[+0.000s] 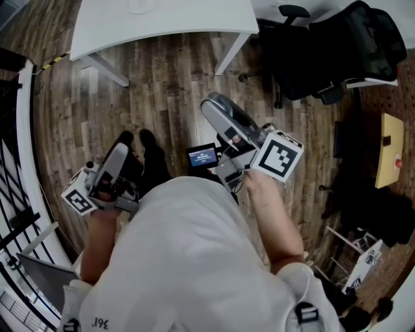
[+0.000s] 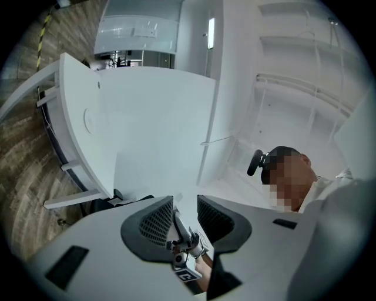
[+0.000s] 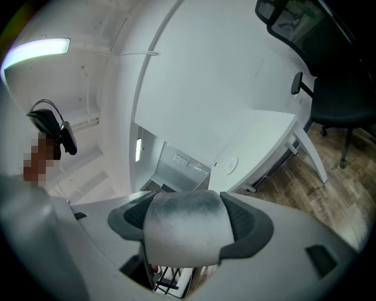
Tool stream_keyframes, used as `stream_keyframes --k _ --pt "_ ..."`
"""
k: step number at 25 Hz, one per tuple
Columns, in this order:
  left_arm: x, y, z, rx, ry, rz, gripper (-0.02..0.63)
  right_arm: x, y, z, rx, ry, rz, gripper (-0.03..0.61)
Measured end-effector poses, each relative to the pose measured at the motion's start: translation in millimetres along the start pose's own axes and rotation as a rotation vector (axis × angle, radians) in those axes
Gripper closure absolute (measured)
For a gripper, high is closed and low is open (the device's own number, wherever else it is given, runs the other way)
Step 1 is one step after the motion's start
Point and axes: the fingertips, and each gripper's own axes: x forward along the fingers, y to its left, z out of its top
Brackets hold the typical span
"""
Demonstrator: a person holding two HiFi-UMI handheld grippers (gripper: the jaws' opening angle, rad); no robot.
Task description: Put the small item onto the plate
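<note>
My right gripper (image 1: 218, 111) is raised in front of the person and is shut on a small pale grey and white item (image 3: 185, 228), which fills the gap between the jaws in the right gripper view. My left gripper (image 1: 120, 155) hangs lower at the left; its jaws (image 2: 185, 213) stand apart with nothing between them. The plate (image 1: 145, 6) is a faint white disc on the white table (image 1: 194, 19) at the far side, also seen as the plate (image 2: 93, 120) in the left gripper view and the plate (image 3: 231, 165) in the right gripper view. Both grippers are well away from the table.
Wooden floor (image 1: 168, 97) lies between the person and the table. A black office chair (image 1: 337, 52) stands at the upper right. A small lit screen (image 1: 202, 156) sits at waist level. A yellow box (image 1: 391, 149) is at the right, a dark railing (image 1: 13, 214) at the left.
</note>
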Motion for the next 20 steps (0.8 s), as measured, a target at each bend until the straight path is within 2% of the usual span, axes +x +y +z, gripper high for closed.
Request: stream_keyframes --k 6,11,20 --pt "0.5 25.9 90.9 0.004 0.052 -0.003 0.502 85.1 9.5 10.3 -0.011 -0.025 -0.033 0.261" --pt "-8.3 36.1 152.6 0.004 0.074 -0.019 0.502 150.3 23.0 9.2 -0.04 -0.035 -0.036 0.261" --pt "-44.1 58.1 226.3 -0.019 0.069 -0.012 0.502 229.5 32.9 -4.2 -0.076 -0.033 -0.078 0.261"
